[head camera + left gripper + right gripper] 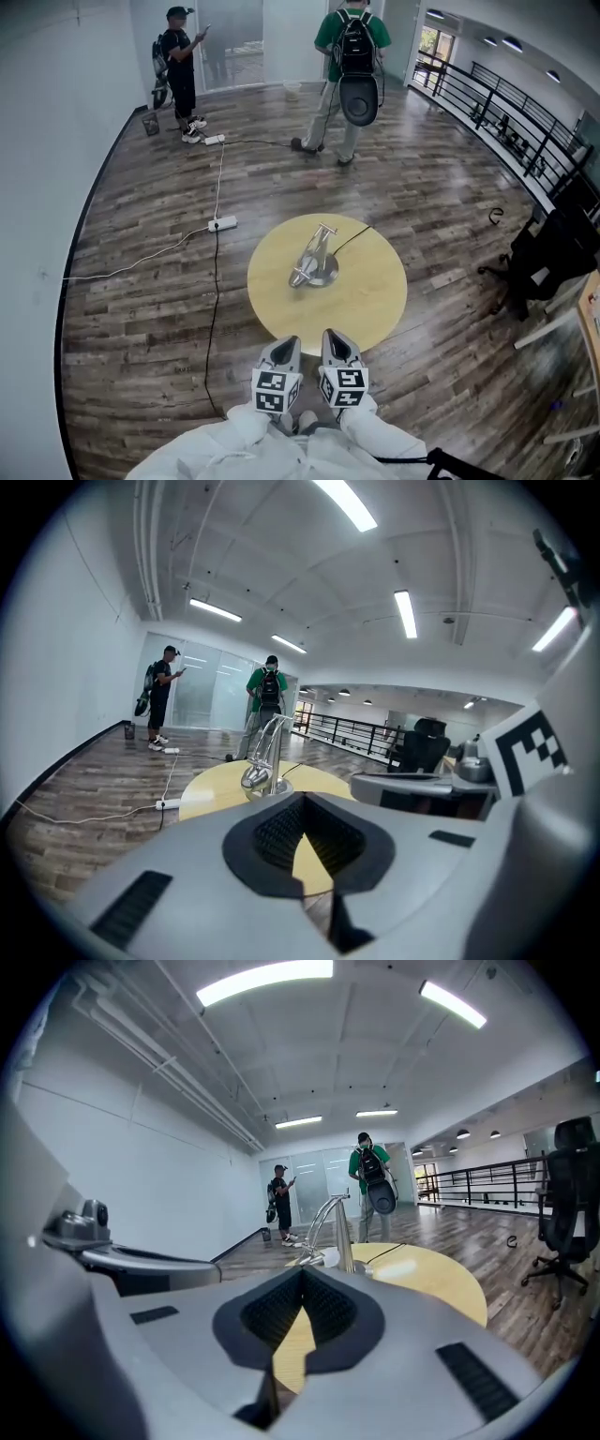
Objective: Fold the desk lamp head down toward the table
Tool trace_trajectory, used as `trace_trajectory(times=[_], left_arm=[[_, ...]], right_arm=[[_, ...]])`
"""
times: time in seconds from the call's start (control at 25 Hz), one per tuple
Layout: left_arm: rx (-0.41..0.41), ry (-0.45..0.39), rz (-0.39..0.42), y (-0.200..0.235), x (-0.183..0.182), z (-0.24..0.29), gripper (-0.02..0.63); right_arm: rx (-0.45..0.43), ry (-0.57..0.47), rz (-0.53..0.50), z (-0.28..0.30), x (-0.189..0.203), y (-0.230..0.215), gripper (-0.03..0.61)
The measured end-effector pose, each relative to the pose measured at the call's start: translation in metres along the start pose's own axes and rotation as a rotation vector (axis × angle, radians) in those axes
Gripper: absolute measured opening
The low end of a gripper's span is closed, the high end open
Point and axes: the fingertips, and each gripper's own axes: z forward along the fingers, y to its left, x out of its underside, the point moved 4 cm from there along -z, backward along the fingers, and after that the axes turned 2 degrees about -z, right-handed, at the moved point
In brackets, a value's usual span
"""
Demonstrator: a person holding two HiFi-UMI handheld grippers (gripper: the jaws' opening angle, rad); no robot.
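Note:
A silver desk lamp (314, 258) stands in the middle of a round yellow table (375, 300). Its arm is bent over and its head (300, 277) lies low beside the round base. Both grippers hover at the table's near edge, well short of the lamp and side by side. My left gripper (279, 361) is shut with nothing in it, and so is my right gripper (339, 356). The left gripper view shows the shut left gripper (305, 846) with the lamp (267, 757) beyond it. The right gripper view shows the right gripper (302, 1330) below the lamp (333, 1237).
The lamp's black cord (354, 238) runs off the far table edge. A power strip (222, 223) and cables lie on the wood floor at left. Two people (349, 75) stand at the back. A black office chair (544, 258) and a railing (506, 112) are at right.

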Motion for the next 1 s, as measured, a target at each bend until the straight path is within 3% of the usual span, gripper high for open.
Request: trace_trajectory(times=[0.2,1.0], left_arm=[[-0.016,-0.009,0.004,0.005,-0.006,-0.004,0.000],[-0.029,-0.023,0.030,0.002,-0.007,-0.007,0.000]], right_arm=[[0.012,0.017,-0.048,-0.001,-0.003,0.002,0.012],[-0.021,-0.012,-0.080,-0.004,-0.012,0.005,0.012]])
